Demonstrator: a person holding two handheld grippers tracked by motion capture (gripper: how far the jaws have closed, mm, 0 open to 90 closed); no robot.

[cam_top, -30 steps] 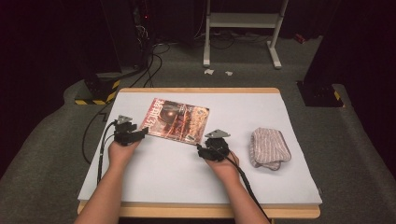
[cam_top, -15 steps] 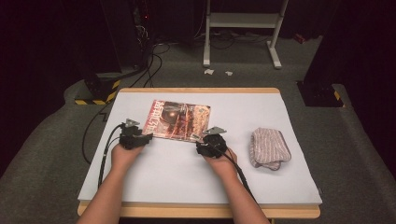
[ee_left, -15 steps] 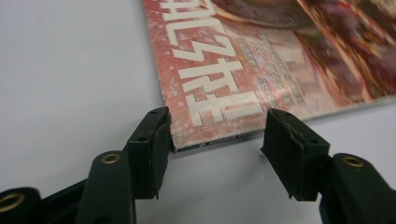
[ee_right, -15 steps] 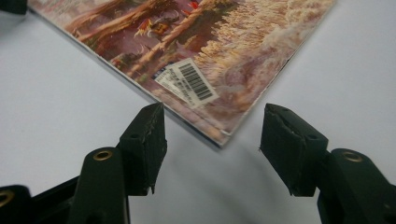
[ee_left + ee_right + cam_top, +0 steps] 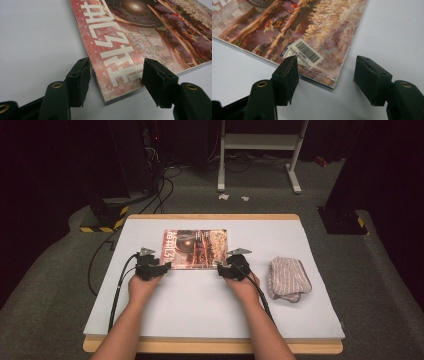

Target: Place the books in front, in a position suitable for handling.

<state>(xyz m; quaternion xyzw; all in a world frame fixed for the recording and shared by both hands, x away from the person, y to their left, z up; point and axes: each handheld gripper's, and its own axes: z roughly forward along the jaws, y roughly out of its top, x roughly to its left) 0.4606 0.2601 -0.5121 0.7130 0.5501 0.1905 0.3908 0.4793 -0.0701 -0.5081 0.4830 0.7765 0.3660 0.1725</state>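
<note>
Flat on the white table [image 5: 200,310], long axis parallel to its near edge: glossy red-covered magazine [image 5: 195,249]. Left gripper [image 5: 161,266] straddling its near-left corner, right gripper [image 5: 223,268] the near-right, both gaping, right's jaws just widened, gripping nothing.

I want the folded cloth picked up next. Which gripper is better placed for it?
The right gripper. It sits at the magazine's near right corner with open jaws, and the striped cloth lies just beside that hand. The left gripper is at the far corner.
</note>
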